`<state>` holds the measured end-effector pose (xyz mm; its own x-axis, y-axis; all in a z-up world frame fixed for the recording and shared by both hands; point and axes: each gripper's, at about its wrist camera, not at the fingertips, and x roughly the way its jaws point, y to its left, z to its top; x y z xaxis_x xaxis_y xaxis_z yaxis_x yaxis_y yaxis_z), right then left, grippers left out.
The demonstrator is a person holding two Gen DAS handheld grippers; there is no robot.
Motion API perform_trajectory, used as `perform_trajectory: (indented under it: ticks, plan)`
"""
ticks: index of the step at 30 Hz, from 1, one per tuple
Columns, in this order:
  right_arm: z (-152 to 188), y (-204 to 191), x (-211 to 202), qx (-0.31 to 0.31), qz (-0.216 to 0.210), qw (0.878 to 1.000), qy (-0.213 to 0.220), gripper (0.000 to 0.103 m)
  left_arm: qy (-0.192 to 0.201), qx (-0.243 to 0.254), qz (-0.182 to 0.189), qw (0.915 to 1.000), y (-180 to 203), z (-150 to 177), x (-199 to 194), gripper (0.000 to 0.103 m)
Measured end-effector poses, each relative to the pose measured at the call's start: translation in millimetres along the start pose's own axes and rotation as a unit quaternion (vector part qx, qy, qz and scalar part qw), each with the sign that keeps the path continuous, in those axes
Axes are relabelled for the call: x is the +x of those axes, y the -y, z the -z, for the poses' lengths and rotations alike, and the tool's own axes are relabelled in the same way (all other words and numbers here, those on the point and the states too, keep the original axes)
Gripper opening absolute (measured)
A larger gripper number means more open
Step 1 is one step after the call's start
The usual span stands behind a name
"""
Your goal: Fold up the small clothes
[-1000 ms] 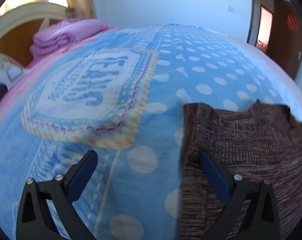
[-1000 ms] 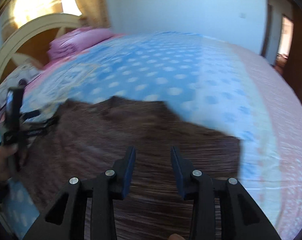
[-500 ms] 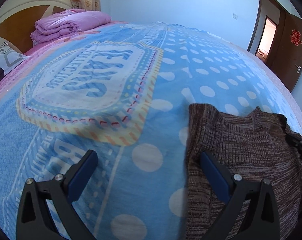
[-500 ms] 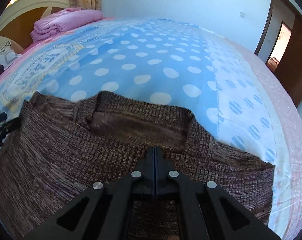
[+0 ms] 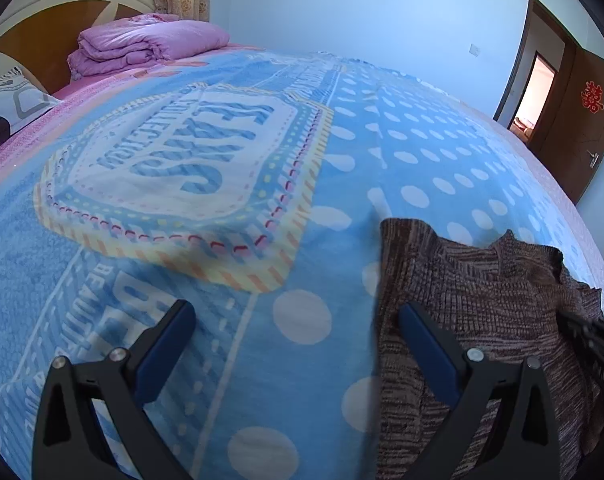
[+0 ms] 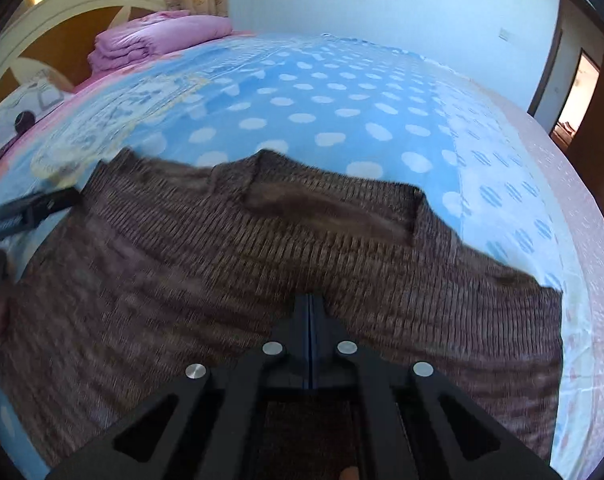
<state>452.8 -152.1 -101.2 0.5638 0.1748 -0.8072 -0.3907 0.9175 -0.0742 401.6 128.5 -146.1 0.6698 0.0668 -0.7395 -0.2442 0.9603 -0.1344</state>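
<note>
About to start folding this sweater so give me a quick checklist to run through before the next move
1. Right gripper shut on the sweater: fingers are together, fabric bunches at the tips, ok.
2. Left gripper open and ready: ok.
3. Left gripper over the sweater's edge: one finger above the knit, the other above the bedspread, edge between them, ok.
4. Left fingers touching fabric: cannot tell.
5. Sweater spread flat: mostly, but wrinkled near the collar, not ok.
6. Bed clear around the sweater for folding: ok.
</note>
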Motion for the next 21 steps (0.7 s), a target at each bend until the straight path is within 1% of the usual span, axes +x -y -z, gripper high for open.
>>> perform_trajectory:
  ticks: [4, 7, 9, 11, 12, 13, 14, 17, 18, 21]
  plan:
    - [-14.6, -1.5, 16.3, -0.003, 0.020, 1.000, 0.000, 0.000, -0.004, 0.030, -0.026, 0.9992, 12.1, 1.7, 2.2, 0.103]
    - [-14.9, -0.4, 9.3, 0.007, 0.016, 1.000, 0.002, 0.000, -0.006, 0.041, -0.035, 0.9985, 14.9, 2.4, 3.3, 0.103]
    - [-12.2, 2.6, -0.8, 0.016, 0.013, 1.000, 0.013, 0.001, -0.008, 0.041, -0.035, 0.9985, 14.0, 2.3, 3.9, 0.103]
    - [-5.9, 2.0, -16.0, 0.017, 0.014, 0.999, 0.024, 0.024, -0.009, 0.045, -0.039, 0.9982, 15.0, 2.4, 4.6, 0.103]
    - [-1.6, 0.1, -25.6, 0.016, 0.011, 0.999, 0.030, 0.049, -0.011, 0.047, -0.041, 0.9980, 16.0, 2.2, 5.6, 0.103]
    - [1.3, -2.7, -34.0, 0.014, 0.002, 0.999, 0.041, 0.059, -0.012, 0.050, -0.043, 0.9978, 17.0, 2.3, 6.1, 0.103]
    - [6.9, -6.9, -44.9, 0.009, -0.010, 0.999, 0.052, 0.059, -0.012, 0.052, -0.044, 0.9976, 17.8, 2.5, 6.2, 0.103]
    - [26.4, -30.4, -75.0, -0.024, -0.017, 0.997, 0.076, 0.059, -0.013, 0.056, -0.046, 0.9973, 19.0, 2.8, 6.4, 0.103]
    - [35.7, -39.6, -85.8, -0.035, -0.028, 0.995, 0.084, 0.059, -0.015, 0.057, -0.046, 0.9972, 19.2, 2.6, 6.8, 0.103]
    - [60.6, -71.2, -103.6, -0.073, -0.056, 0.991, 0.092, 0.059, -0.018, 0.065, -0.049, 0.9965, 22.0, 2.4, 7.8, 0.103]
